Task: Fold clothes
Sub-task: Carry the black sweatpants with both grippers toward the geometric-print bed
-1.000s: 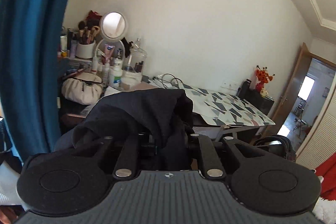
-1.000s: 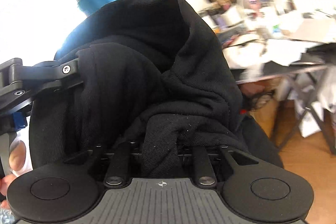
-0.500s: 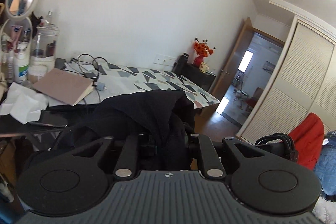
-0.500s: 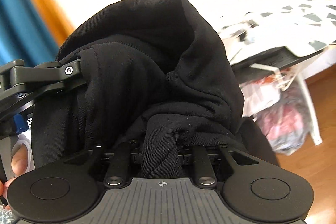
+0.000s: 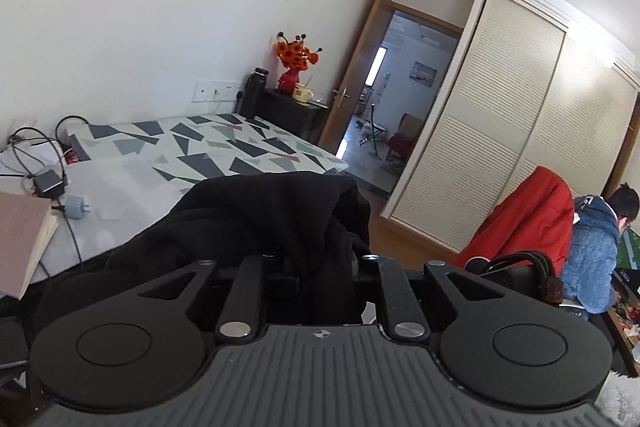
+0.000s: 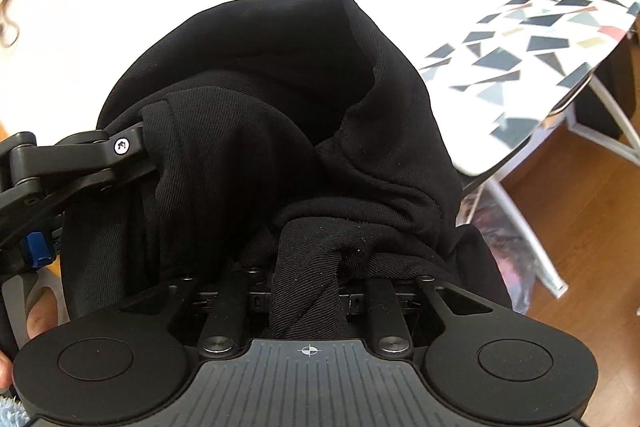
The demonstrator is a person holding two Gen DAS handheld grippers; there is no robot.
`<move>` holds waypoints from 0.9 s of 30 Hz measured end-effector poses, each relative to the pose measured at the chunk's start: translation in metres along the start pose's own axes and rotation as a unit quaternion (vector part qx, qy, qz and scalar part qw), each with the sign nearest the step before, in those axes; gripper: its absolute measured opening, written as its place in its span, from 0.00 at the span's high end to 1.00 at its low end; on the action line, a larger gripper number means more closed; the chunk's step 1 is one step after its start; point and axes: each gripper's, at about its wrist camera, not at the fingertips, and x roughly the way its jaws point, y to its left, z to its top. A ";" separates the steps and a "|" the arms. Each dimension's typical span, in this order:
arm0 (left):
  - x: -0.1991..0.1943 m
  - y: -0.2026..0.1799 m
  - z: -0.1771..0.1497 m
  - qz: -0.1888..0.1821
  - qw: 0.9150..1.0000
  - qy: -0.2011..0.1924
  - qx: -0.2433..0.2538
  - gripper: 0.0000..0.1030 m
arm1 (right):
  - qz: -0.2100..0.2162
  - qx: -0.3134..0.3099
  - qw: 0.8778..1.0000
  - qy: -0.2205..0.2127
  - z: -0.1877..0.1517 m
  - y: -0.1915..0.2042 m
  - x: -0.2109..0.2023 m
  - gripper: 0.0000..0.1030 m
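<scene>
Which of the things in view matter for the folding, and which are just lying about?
For the job: black garment, left gripper, right gripper, patterned ironing board.
Lying about: book, charger, flower vase, red jacket.

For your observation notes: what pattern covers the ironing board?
The ironing board has a white cover with scattered grey, dark and reddish angular shapes, clearest in the left wrist view.
</scene>
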 end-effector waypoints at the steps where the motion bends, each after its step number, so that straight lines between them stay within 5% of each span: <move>1: 0.013 -0.001 0.003 -0.002 1.000 0.005 0.002 0.84 | -0.003 0.003 1.000 -0.004 0.005 -0.009 -0.002 0.83; 9: 0.133 -0.046 0.032 0.003 1.000 0.004 0.017 0.84 | 0.008 0.015 0.999 -0.034 0.068 -0.108 -0.024 0.83; 19: 0.280 -0.130 0.089 0.006 0.999 -0.048 0.002 0.84 | 0.033 -0.055 0.997 -0.042 0.209 -0.240 -0.097 0.83; 27: 0.357 -0.161 0.120 0.005 0.998 -0.061 0.027 0.84 | 0.026 -0.081 0.994 -0.070 0.277 -0.298 -0.114 0.83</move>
